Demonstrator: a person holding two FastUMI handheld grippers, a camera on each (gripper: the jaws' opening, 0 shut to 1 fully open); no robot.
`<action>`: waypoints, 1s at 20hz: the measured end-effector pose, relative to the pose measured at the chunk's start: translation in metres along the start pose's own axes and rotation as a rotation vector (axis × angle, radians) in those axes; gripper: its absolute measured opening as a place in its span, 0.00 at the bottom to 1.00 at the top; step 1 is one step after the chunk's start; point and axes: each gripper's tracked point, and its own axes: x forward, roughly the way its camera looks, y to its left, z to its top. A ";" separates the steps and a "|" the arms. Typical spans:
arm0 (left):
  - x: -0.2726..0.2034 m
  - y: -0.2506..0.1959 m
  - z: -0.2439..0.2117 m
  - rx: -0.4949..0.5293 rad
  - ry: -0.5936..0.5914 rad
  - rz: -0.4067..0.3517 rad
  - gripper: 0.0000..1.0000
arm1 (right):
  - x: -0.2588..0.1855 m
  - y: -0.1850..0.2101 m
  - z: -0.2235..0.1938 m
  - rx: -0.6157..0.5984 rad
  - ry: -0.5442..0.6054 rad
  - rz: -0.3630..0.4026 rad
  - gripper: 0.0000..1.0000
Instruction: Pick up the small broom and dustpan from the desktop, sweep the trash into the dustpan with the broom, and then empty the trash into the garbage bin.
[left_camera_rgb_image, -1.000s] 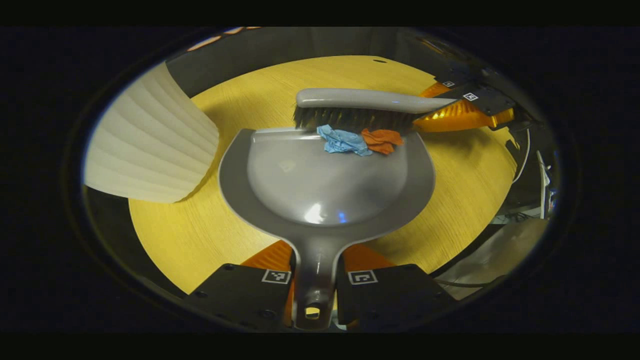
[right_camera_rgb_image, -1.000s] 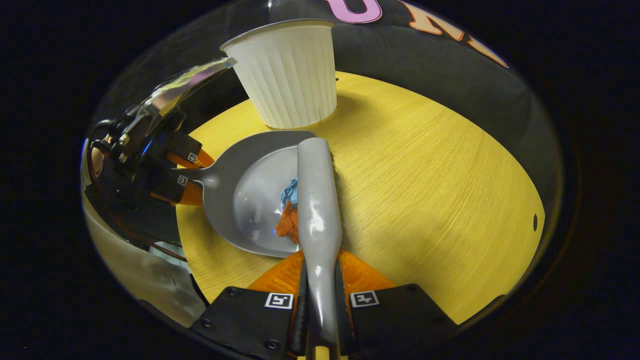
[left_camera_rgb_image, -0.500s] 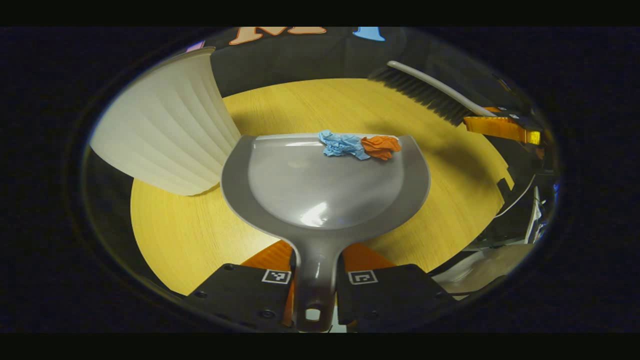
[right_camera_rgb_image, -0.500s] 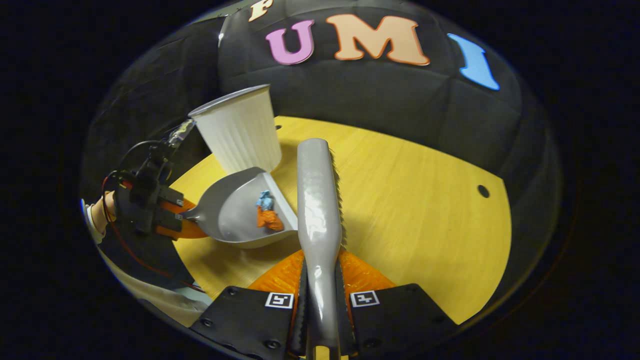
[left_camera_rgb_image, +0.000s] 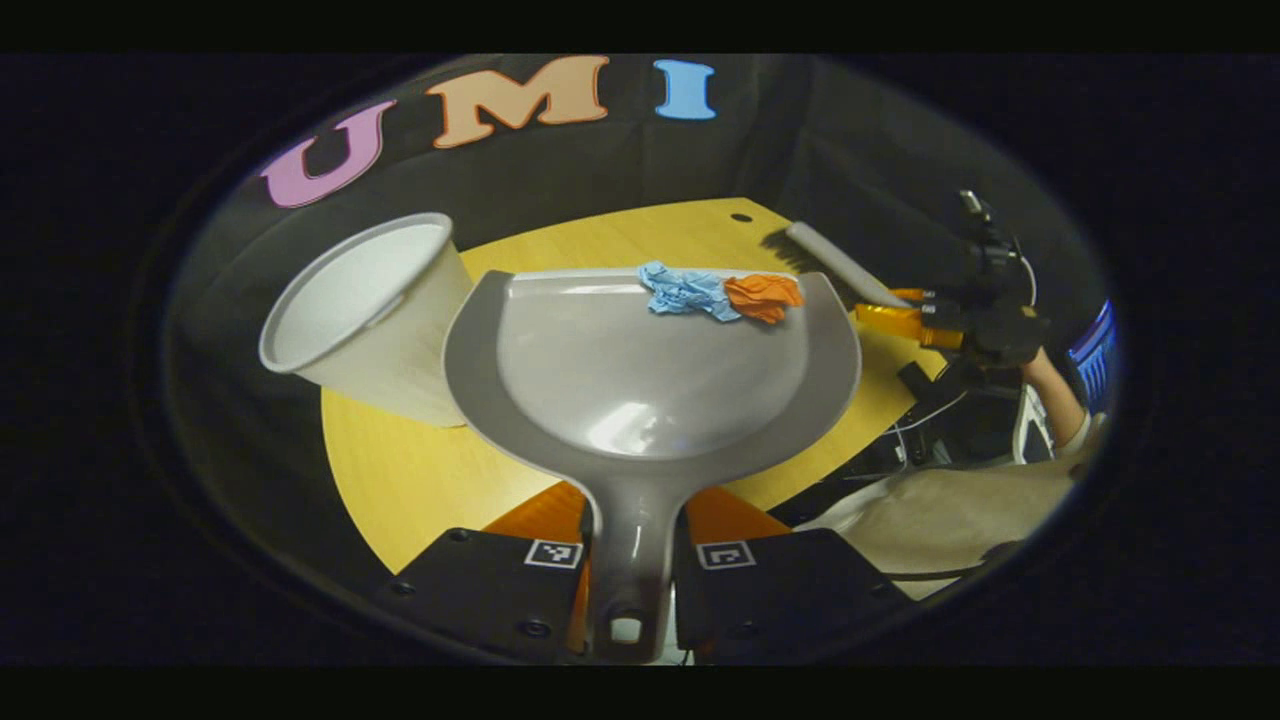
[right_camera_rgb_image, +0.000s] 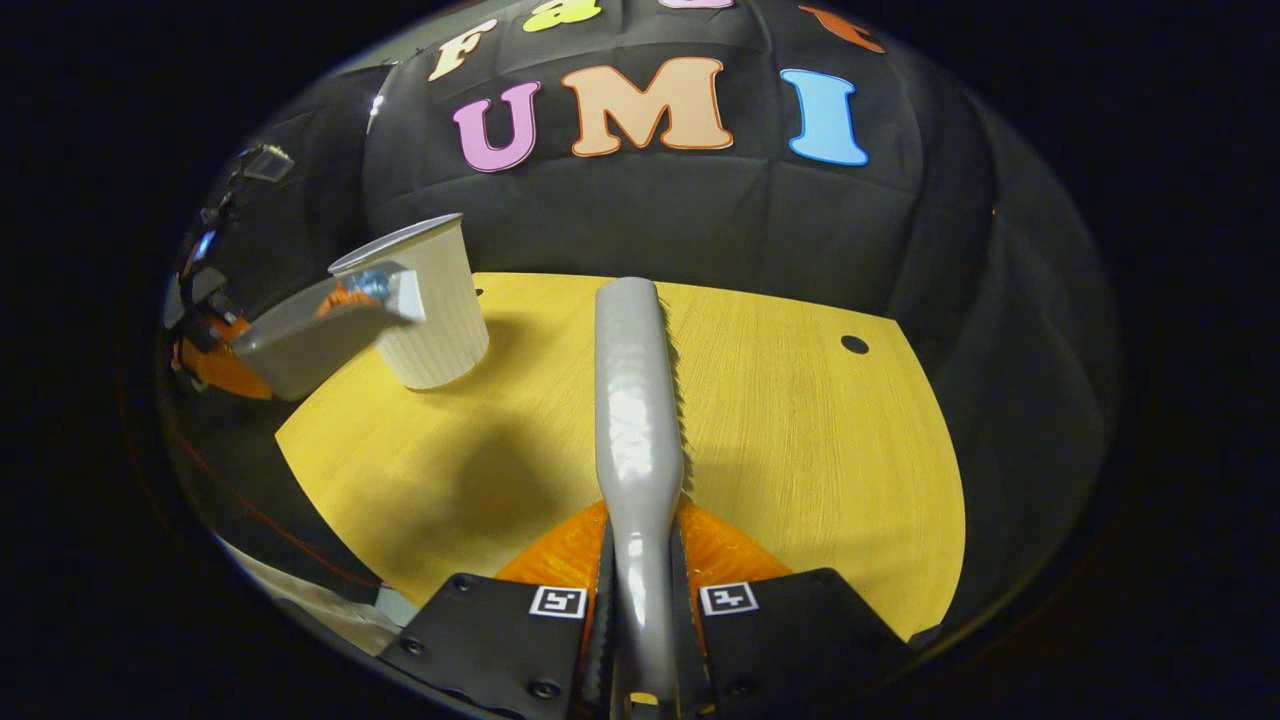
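Left gripper (left_camera_rgb_image: 625, 590): we are seeing its jaws closed tight on the dustpan's handle, both fingers pressing its sides, at the near edge of the left gripper view.
Dustpan (left_camera_rgb_image: 650, 380): we are seeing it lifted off the bench (left_camera_rgb_image: 420, 480), its front lip just beside the bin's wall; in the right gripper view it is hanging at the far left, touching or overlapping the bin's rim, we cannot tell which.
Trash: a blue scrap (left_camera_rgb_image: 685, 290) and an orange scrap (left_camera_rgb_image: 762, 295) are lying side by side, touching, at the pan's front lip.
Garbage bin (left_camera_rgb_image: 375, 315): we are seeing the white ribbed cup standing on the bench's far left.
Right gripper (right_camera_rgb_image: 640, 610): its jaws are clamping the broom's handle.
Broom (right_camera_rgb_image: 632, 400): it is pointing away over the bench, bristles along its right side, well apart from the dustpan.
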 end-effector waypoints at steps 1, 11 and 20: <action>0.001 -0.002 -0.003 -0.006 -0.014 0.019 0.27 | -0.002 0.002 -0.006 0.005 0.004 0.010 0.27; 0.018 0.030 -0.036 -0.094 0.157 0.389 0.27 | -0.018 0.062 -0.032 0.047 0.000 0.150 0.27; -0.026 0.034 -0.028 0.097 0.549 0.550 0.27 | -0.027 0.069 -0.050 0.050 0.023 0.148 0.27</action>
